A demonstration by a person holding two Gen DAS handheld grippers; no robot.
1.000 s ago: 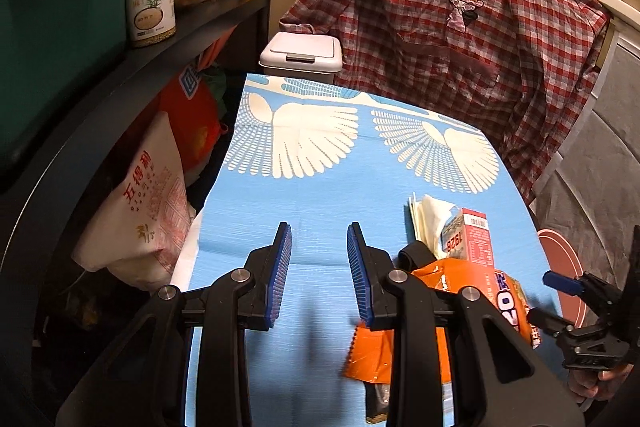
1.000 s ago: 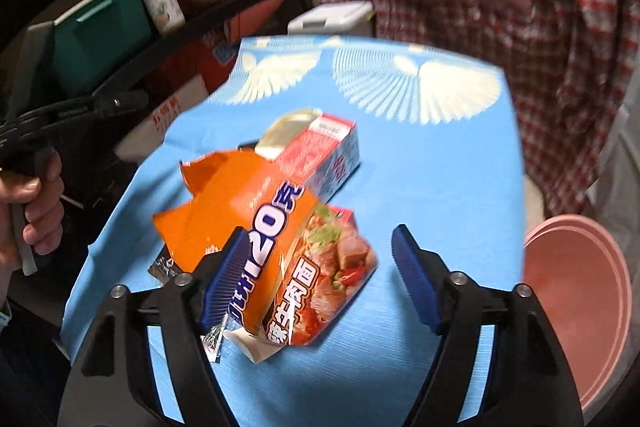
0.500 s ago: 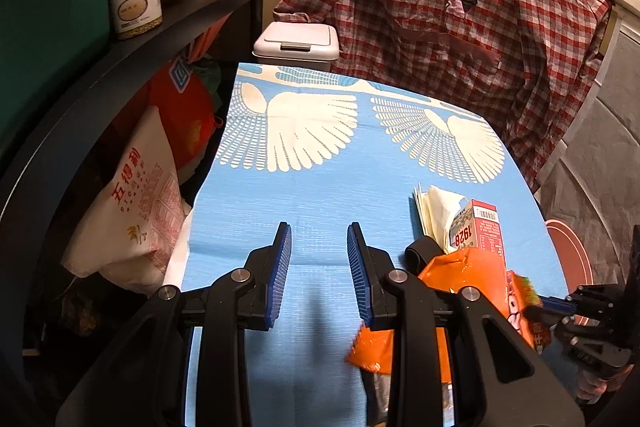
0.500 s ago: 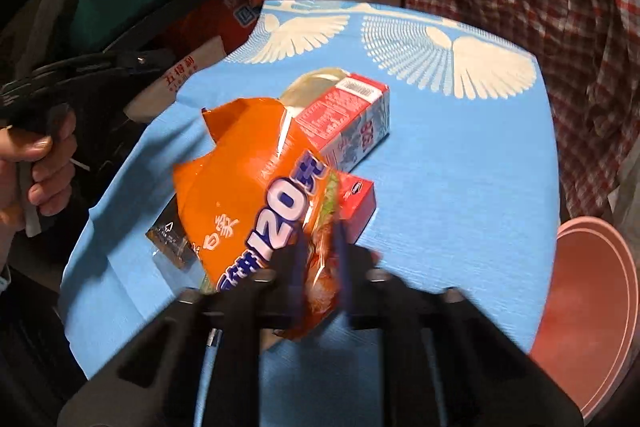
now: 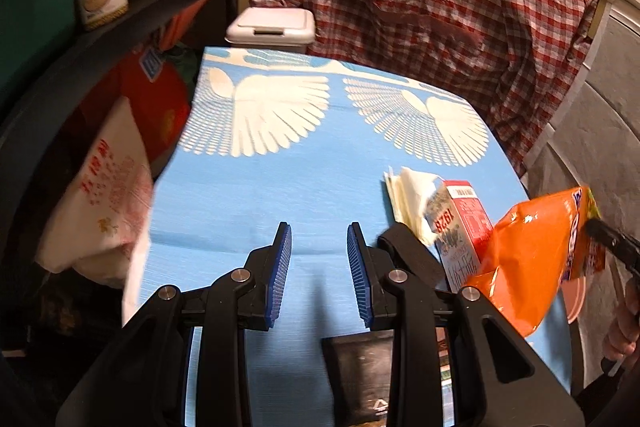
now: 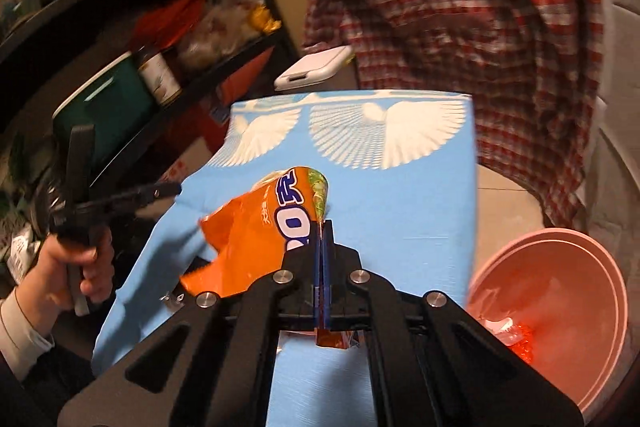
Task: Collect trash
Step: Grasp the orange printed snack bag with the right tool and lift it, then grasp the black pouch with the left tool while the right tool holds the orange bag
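- My right gripper (image 6: pixel 322 227) is pinching its jaws fully together on the orange wrapper (image 6: pixel 256 239), which is hanging in the air above the blue cloth (image 6: pixel 420 203) rather than lying on it.
- In the left wrist view the same orange wrapper (image 5: pixel 528 251) is showing off the cloth's right edge, with the right gripper's dark tip clamped on its printed end.
- My left gripper (image 5: pixel 319 273) is holding its jaws partly apart with nothing between the blue pads; only bare blue cloth (image 5: pixel 280 187) is lying under the gap.
- A red and white carton (image 5: pixel 460 223) is lying on the cloth just right of the left gripper, and white tissue (image 5: pixel 408 187) is touching its far side.
- A dark wrapper (image 5: pixel 360 371) is lying on the cloth's near edge, partly hidden behind the left gripper's right finger.
- The pink basin (image 6: pixel 552 307) is sitting beside the cloth's right edge, lower down, with some red and clear scraps inside.
- A white lidded bin (image 5: pixel 272 29) is standing just beyond the cloth's far end.
- A plaid shirt (image 5: pixel 440 7) is hanging behind the cloth's far right corner.
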